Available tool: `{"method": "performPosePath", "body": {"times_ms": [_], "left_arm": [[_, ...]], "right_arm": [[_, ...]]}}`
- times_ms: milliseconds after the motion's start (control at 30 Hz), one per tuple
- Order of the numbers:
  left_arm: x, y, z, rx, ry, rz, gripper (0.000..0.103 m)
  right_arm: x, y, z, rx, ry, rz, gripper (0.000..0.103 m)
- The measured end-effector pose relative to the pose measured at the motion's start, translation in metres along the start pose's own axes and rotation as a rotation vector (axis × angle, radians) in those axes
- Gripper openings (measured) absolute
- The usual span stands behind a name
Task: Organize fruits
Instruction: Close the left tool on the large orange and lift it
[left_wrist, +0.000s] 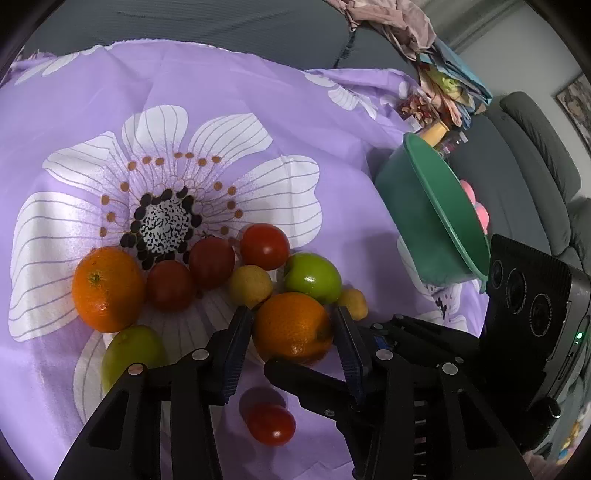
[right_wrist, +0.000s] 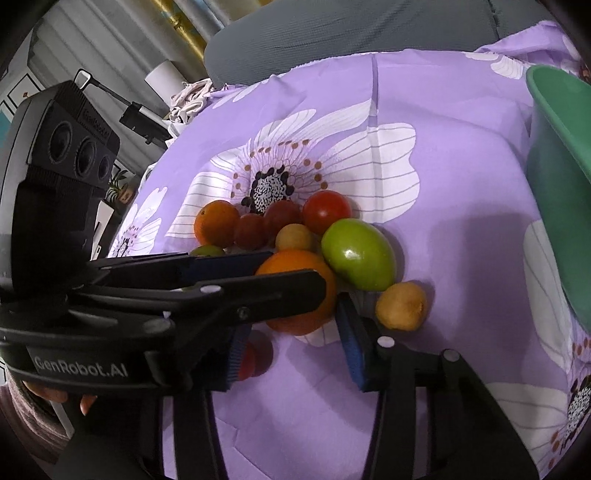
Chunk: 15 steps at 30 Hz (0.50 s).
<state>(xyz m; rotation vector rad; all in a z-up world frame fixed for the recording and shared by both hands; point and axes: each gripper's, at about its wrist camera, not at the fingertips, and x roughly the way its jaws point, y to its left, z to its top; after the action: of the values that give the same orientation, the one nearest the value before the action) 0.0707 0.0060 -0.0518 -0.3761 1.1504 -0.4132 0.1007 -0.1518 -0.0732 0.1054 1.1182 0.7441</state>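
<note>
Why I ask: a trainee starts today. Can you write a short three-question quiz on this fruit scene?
1. Multiple choice: which fruit sits between the fingers of the left gripper? A) an orange B) a green fruit C) a red tomato
2. True or false: all the fruit is piled inside the green bowl.
3. Short answer: how many oranges lie on the purple cloth?

Key
1. A
2. False: the fruit lies on the purple cloth, outside the green bowl.
3. Two: the orange at the fingers and the far-left orange.
</note>
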Motion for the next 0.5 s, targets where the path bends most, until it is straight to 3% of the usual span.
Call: {"method": "performPosePath", "body": {"times_ms": [500], "left_arm": [[-0.027,-0.030,-0.002,0.050,-0.054,-0.025,0.045]], "right_arm": [[-0.029,0.014,-0.008,-0.049,-0.089,-0.032,0.045]]}}
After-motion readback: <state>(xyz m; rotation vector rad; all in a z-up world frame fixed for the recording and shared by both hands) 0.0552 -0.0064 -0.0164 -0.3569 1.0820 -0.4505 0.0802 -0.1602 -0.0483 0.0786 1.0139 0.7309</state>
